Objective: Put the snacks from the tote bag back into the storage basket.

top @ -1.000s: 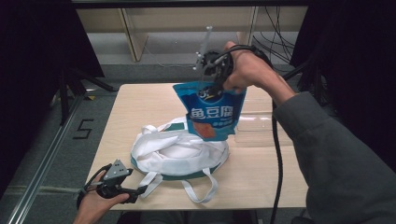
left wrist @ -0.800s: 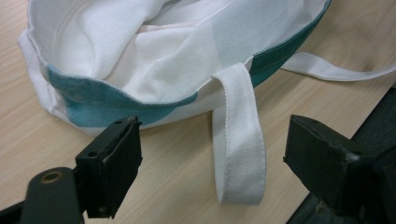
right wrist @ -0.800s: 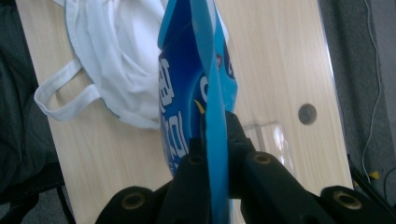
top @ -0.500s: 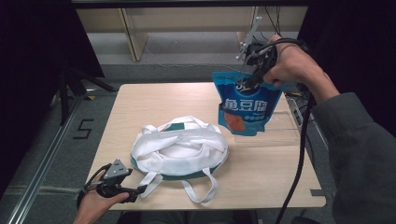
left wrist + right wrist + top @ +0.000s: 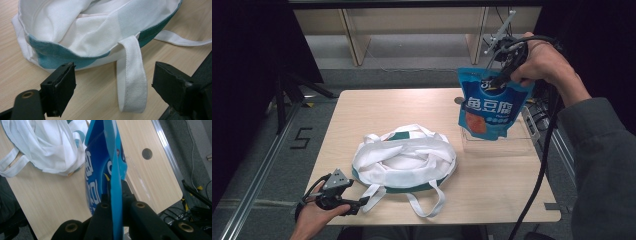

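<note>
Nearest, the left gripper (image 5: 112, 95) rests with jaws spread, a strap (image 5: 131, 80) of the tote (image 5: 404, 160) lying between them, ungripped. Farther off, the right gripper (image 5: 502, 75) pinches the top of the pouch (image 5: 492, 102), hanging below it over a clear tray (image 5: 524, 145). Setting down looks left.

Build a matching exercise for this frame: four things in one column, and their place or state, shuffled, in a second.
Things:
1. blue pouch
2. tote bag
3. left hand-held gripper
4. clear box

Places or states:
A. jaws open either side of a white strap
B. lying crumpled mid-table
C. hanging pinched in the right hand-held gripper
D. standing on the table near its right edge

Pairs: 1-C, 2-B, 3-A, 4-D
</note>
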